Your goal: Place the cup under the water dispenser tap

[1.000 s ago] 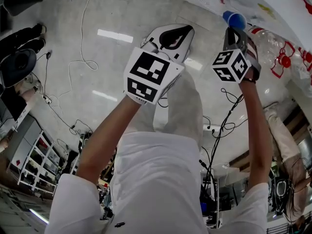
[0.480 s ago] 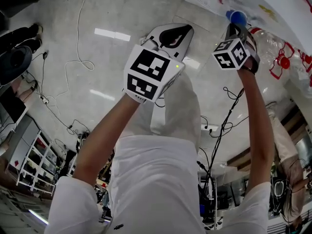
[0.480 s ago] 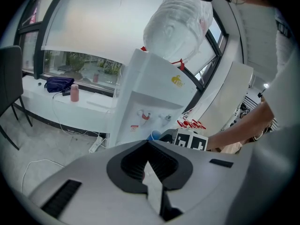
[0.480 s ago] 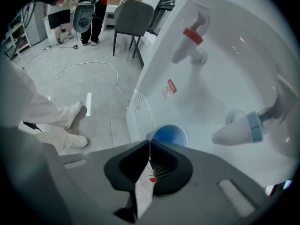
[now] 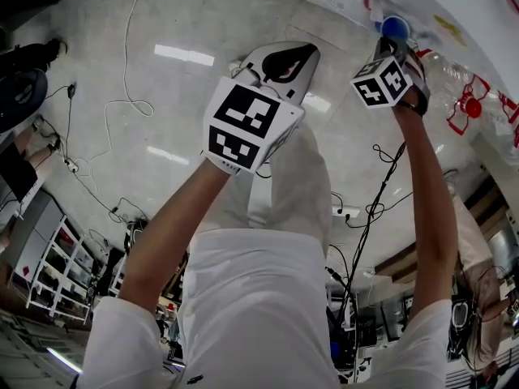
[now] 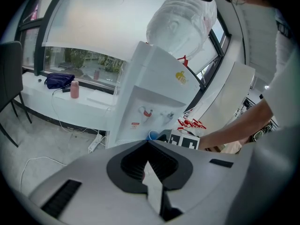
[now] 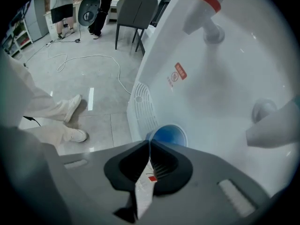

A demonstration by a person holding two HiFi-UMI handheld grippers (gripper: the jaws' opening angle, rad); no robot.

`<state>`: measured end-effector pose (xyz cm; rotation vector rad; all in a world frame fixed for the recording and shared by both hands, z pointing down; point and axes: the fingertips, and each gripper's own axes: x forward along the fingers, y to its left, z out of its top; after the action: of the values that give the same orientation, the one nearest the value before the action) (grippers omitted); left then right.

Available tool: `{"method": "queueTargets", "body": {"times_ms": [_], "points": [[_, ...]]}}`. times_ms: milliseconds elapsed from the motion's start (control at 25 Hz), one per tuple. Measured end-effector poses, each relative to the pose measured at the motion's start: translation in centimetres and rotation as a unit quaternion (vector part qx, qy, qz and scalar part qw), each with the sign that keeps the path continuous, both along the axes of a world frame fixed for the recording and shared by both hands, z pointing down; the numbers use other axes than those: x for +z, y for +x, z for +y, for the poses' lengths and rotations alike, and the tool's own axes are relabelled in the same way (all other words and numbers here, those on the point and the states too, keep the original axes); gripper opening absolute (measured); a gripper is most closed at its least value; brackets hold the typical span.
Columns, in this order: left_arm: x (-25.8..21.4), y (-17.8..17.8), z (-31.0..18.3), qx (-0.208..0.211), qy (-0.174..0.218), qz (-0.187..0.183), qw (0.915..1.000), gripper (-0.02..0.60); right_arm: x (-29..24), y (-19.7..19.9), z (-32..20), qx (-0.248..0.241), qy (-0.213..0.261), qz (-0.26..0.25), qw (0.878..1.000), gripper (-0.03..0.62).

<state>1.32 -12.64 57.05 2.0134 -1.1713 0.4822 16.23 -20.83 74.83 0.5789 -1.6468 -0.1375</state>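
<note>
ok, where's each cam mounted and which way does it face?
Head view: on head, steeply down at floor; arms, torso, legs, left gripper, right gripper.
Left gripper view: on left gripper, facing water dispenser; own shut jaws, right forearm.
Right gripper view: on right gripper, facing recess below red tap; own jaws, legs.
Shared: blue cup, all three.

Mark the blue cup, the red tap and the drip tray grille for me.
blue cup (image 7: 169, 135), right gripper view, on its blue inside.
red tap (image 7: 208, 2), right gripper view, on the red band of the spout.
drip tray grille (image 7: 144, 108), right gripper view, on the slotted white surface.
</note>
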Motion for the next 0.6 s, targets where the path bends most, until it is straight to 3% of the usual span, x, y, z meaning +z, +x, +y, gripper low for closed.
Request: {"method": "queueTargets", "body": {"times_ms": [400,600], "points": [[-0.18,0.64,-0.35,0.014,-0.001,0.005,0.9999,0.005,0.43,-0.13,-0.59,-0.003,-0.012,0.002,1.0,0.026],[-0.24,0.66,-0.22,0.018,-0.001,0.006,0.9998,0.005,0.43,0.18,-0.76,0.008,-0.012,0.0,1.0,0.064]]}}
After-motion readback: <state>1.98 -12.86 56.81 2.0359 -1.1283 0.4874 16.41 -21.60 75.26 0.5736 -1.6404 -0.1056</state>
